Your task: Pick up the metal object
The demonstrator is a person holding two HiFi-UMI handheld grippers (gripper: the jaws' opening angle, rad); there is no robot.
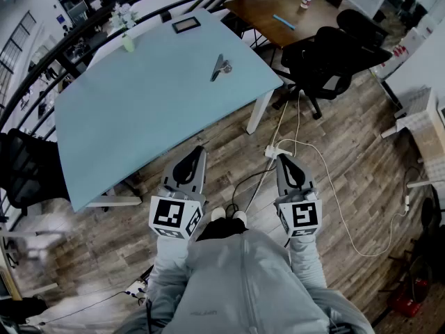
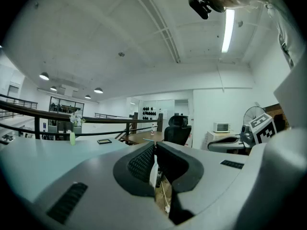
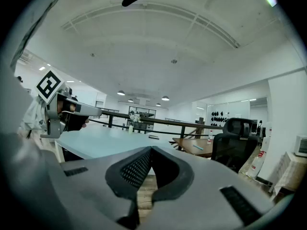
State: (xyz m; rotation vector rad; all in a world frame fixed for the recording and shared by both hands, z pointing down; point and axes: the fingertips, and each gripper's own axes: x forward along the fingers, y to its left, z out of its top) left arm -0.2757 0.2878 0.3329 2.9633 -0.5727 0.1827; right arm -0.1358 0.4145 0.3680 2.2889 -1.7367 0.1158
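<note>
Standing on a wood-plank floor (image 1: 361, 138), the person holds the left hand-held gripper (image 1: 199, 153) and the right hand-held gripper (image 1: 283, 160) low in front of the body, short of the pale blue counter (image 1: 139, 117). Each has its jaws together with nothing between them. The metal object (image 1: 221, 67) lies on the counter near its far right corner, well apart from both. A green bottle (image 1: 128, 44) and a small dark frame (image 1: 185, 25) stand by the far edge. A dark railing (image 2: 96, 120) runs behind the counter. To the right are a black office chair (image 1: 327, 54) and a wooden table (image 1: 271, 9). White cable (image 1: 298, 117) trails across the floor to a power strip (image 1: 272, 149).
</note>
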